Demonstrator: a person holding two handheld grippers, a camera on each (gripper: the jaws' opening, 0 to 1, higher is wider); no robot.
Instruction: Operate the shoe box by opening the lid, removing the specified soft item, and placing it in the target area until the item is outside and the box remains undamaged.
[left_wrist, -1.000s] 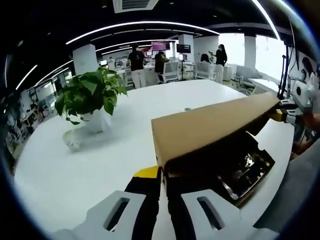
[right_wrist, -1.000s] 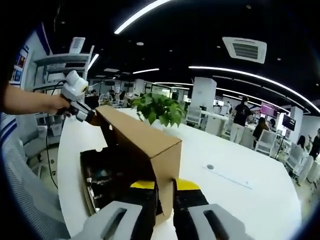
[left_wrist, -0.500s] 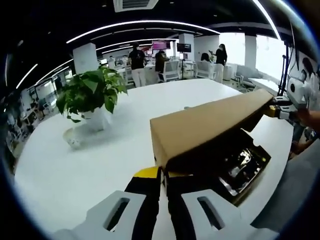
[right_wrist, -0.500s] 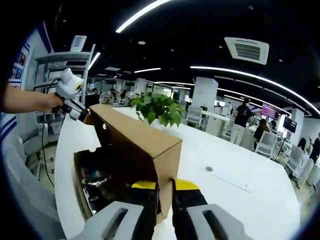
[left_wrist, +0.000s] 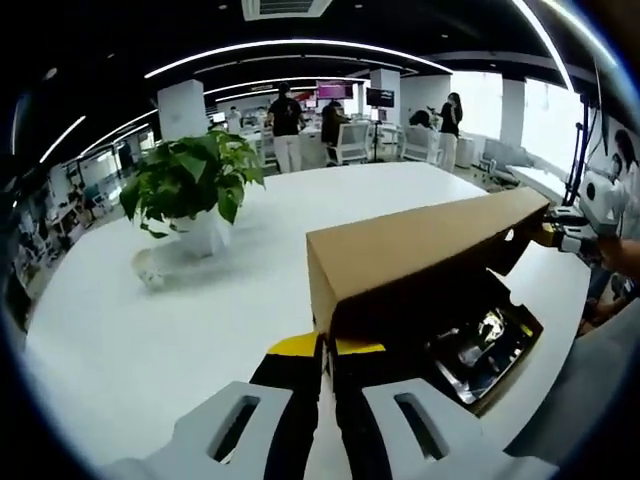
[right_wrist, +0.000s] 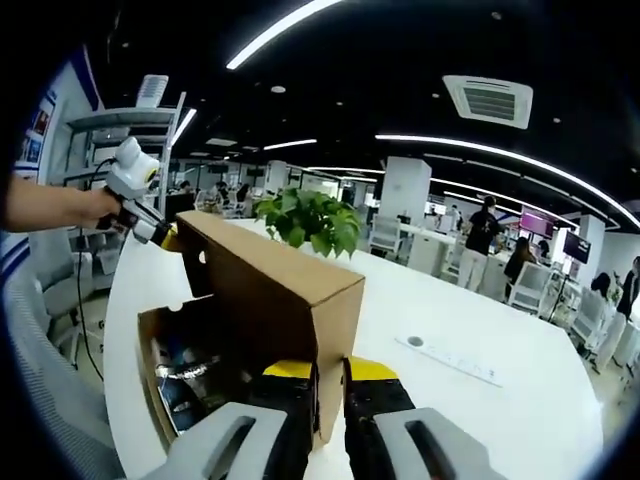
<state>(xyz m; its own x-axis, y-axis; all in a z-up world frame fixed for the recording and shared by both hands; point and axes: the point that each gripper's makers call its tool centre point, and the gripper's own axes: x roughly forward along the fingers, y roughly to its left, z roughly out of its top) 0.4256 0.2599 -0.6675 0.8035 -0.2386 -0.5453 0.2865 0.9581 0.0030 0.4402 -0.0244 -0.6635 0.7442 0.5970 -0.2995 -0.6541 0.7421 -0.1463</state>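
Both tools are clamped on the lid, one at each end. The left tool (left_wrist: 325, 365) has its black, yellow-tipped jaws pressed nearly together on the lid's near corner edge, and the right tool (right_wrist: 328, 385) does the same at the opposite end, jaws pinched tight on the cardboard. In the left gripper view you can see the right tool way over at the far end of the lid (left_wrist: 420, 255), held by a person's hand (left_wrist: 618, 250); in the right gripper view it's mirrored, with the left tool at the far corner. The lid is plain brown corrugated cardboard, a long shallow rectangle, matte, tilted up like a flap over the box (right_wrist: 170, 375). The box sits open underneath on the white table (left_wrist: 150, 340), right at the table's edge, dark inside with something shiny and crinkly in it, can't really tell what, maybe plastic wrap over dark stuff. So the box is just below and beside each tool's tips, with the lid between the jaws. A leafy green plant (left_wrist: 190, 180) in a white pot stands well apart on the smooth glossy table.
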